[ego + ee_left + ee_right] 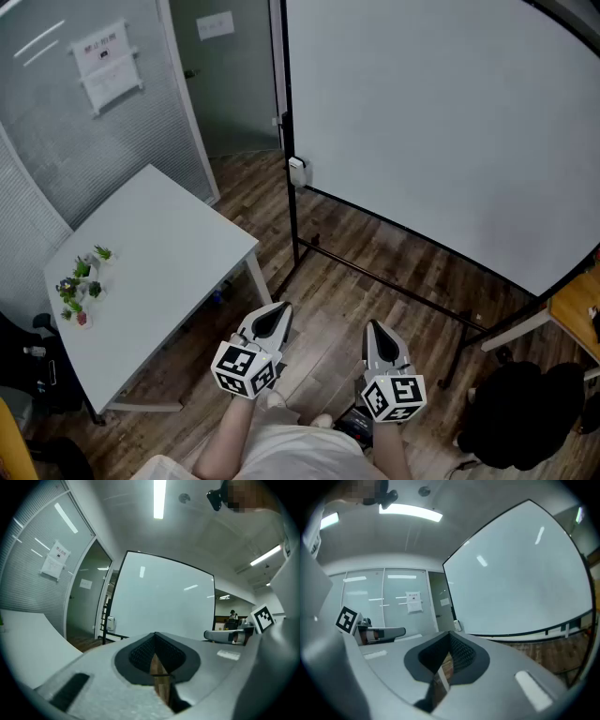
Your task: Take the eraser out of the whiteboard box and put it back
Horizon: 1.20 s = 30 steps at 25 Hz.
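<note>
A large whiteboard [441,122] stands on a black frame ahead of me. A small white box [297,172] hangs on its left post; it also shows as the box [110,622] and the box [457,626] in the two gripper views. No eraser is visible in any view. My left gripper [277,314] and right gripper [375,330] are held low, side by side, well short of the board. Both are shut with nothing between the jaws, as the left gripper [157,660] and the right gripper [447,658] show in their own views.
A white table [159,272] with small potted plants [82,286] stands to the left. The board's black floor rails [394,281] cross the wooden floor ahead. A black chair [525,412] and a wooden desk corner [577,314] are on the right. A glass partition [56,103] is behind the table.
</note>
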Each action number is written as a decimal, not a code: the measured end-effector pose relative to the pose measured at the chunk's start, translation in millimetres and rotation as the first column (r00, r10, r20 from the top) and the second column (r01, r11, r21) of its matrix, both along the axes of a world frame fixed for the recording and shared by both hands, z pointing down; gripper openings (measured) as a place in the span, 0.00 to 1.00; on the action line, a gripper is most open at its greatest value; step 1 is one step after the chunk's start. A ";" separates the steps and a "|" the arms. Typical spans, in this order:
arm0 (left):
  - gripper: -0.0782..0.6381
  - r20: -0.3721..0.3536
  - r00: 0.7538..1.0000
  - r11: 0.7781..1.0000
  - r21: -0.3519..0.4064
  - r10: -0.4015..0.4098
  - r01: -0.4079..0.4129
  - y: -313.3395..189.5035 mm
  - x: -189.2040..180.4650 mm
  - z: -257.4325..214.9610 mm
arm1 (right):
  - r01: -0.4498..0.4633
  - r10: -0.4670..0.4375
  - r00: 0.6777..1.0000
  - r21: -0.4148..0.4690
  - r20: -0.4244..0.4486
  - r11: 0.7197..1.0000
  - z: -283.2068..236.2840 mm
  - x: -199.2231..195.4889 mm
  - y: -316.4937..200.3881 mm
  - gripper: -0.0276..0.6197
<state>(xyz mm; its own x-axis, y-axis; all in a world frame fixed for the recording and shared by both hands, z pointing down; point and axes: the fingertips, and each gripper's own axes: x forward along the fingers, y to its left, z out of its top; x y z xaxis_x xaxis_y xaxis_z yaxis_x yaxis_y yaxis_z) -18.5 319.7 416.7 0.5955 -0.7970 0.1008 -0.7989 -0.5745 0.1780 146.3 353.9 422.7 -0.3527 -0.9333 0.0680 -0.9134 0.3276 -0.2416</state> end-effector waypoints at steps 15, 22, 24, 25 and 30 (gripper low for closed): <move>0.31 0.043 0.997 0.997 0.016 -0.070 0.070 1.7 -30.7 9.0 | 0.094 -0.094 0.996 -0.018 0.010 0.995 5.1 -31.5 -4.8 0.07; 0.64 0.043 0.998 0.999 -0.001 -0.042 0.042 -6.3 -19.0 13.8 | 0.144 -0.146 0.989 -0.046 -0.039 0.989 8.6 -37.6 -9.7 0.50; 0.65 0.054 0.998 0.999 -0.001 -0.045 0.045 -9.6 -18.0 14.7 | 0.148 -0.149 0.988 -0.046 -0.037 0.988 9.2 -36.2 -11.5 0.50; 0.66 0.056 0.997 0.999 -0.002 -0.045 0.045 -11.5 -16.6 13.9 | 0.149 -0.150 0.988 -0.046 -0.035 0.988 8.6 -34.2 -13.1 0.50; 0.66 0.054 0.997 0.998 -0.018 -0.057 0.058 -24.5 -14.3 14.5 | 0.151 -0.152 0.988 -0.059 -0.011 0.987 14.1 -27.1 -29.8 0.50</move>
<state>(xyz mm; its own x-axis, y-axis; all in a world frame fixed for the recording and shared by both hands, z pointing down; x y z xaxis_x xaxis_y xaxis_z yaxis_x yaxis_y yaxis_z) -32.7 295.3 431.3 0.5418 -0.8275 0.1470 -0.8394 -0.5239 0.1444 119.2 324.1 436.8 -0.4880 -0.8636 0.1269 -0.8583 0.4482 -0.2500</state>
